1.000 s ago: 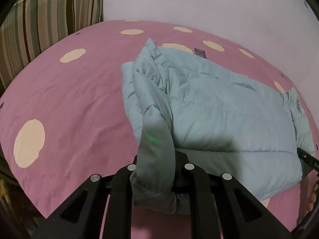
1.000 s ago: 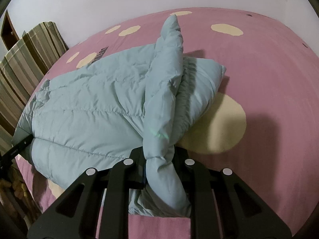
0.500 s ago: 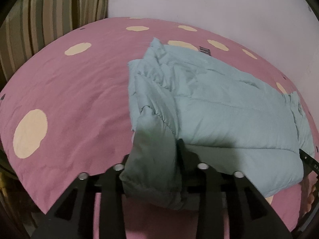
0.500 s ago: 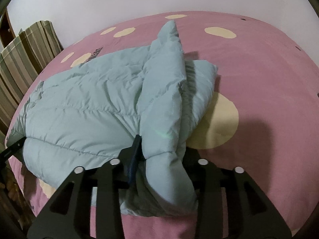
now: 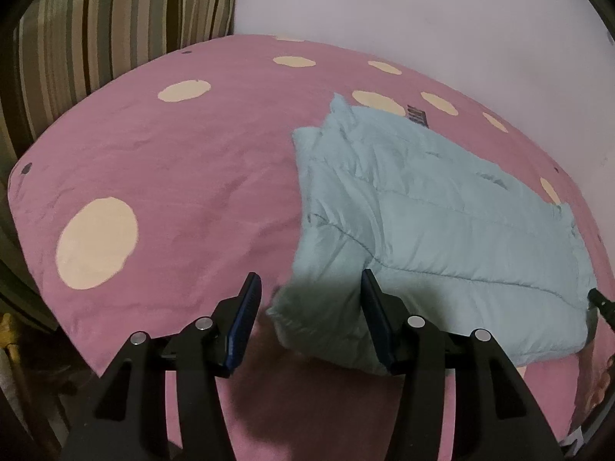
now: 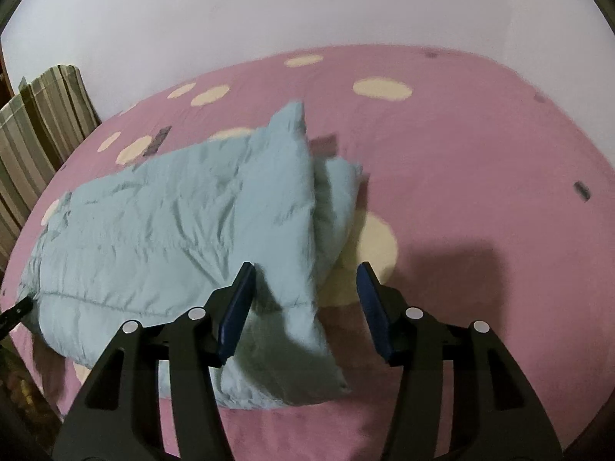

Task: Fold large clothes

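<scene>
A pale blue-green puffer jacket (image 5: 434,226) lies folded on a bed, spread over a pink bedsheet (image 5: 184,176) printed with cream dots. Its quilted bulk sits toward the right in the left wrist view and toward the left in the right wrist view (image 6: 165,230), with a puffy folded edge running along the side nearest each camera.

The left gripper (image 5: 309,299) has its fingers (image 5: 246,307) spread wide apart, blue pads facing inward. A corner of the jacket sits in the gap between them; the cloth appears to touch the inner face of the right-hand finger (the shadow there makes it hard to be sure), while the left-hand finger stands clear over bare sheet. Nothing is clamped.

The right gripper (image 6: 305,299) is likewise wide open, its fingers (image 6: 371,307) parted on either side of a tapering flap of the jacket that droops down between them. The left-hand finger lies just beside the cloth; the right-hand one is apart from it, over a cream dot.

A striped cushion (image 5: 115,27) stands at the bed's far left, against a plain pale wall (image 6: 269,11).
</scene>
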Action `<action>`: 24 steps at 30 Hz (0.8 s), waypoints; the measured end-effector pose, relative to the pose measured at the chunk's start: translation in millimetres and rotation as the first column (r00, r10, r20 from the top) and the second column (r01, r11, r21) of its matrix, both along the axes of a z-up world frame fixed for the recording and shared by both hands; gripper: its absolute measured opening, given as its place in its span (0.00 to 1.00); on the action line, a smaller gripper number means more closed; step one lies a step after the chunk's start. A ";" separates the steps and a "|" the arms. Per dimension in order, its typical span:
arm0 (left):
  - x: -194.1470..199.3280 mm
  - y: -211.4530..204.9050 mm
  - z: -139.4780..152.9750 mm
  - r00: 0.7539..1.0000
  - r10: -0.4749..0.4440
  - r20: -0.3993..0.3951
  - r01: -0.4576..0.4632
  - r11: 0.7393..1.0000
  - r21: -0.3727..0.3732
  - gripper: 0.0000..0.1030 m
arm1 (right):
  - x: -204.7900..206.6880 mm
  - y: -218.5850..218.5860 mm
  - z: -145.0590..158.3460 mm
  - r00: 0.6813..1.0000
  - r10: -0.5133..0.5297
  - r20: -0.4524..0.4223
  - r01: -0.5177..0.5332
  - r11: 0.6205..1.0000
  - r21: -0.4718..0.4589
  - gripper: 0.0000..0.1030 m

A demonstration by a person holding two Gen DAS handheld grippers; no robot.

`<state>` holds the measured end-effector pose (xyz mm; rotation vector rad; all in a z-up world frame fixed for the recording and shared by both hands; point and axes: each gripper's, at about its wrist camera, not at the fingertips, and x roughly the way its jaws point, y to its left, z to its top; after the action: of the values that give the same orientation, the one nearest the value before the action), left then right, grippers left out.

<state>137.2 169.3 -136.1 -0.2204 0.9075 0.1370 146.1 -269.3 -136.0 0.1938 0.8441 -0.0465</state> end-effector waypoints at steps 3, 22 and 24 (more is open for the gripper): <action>-3.0 2.7 12.2 1.000 -0.008 0.018 0.008 1.000 0.011 0.51 | -4.0 7.0 21.0 0.999 0.009 0.050 -0.007 1.000 -0.025 0.52; 56.3 5.8 26.9 0.997 -0.083 0.002 0.083 0.995 0.055 0.60 | 56.1 149.3 30.8 0.954 0.299 -0.003 -0.299 0.954 -0.022 0.52; 59.6 6.0 22.9 0.996 -0.083 -0.006 0.084 0.995 0.050 0.60 | 61.7 160.1 28.5 0.951 0.310 -0.015 -0.310 0.950 -0.028 0.52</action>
<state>196.8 175.4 -113.2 -0.1357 0.9149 0.0825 207.9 -109.2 -107.6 0.0305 0.8755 0.2354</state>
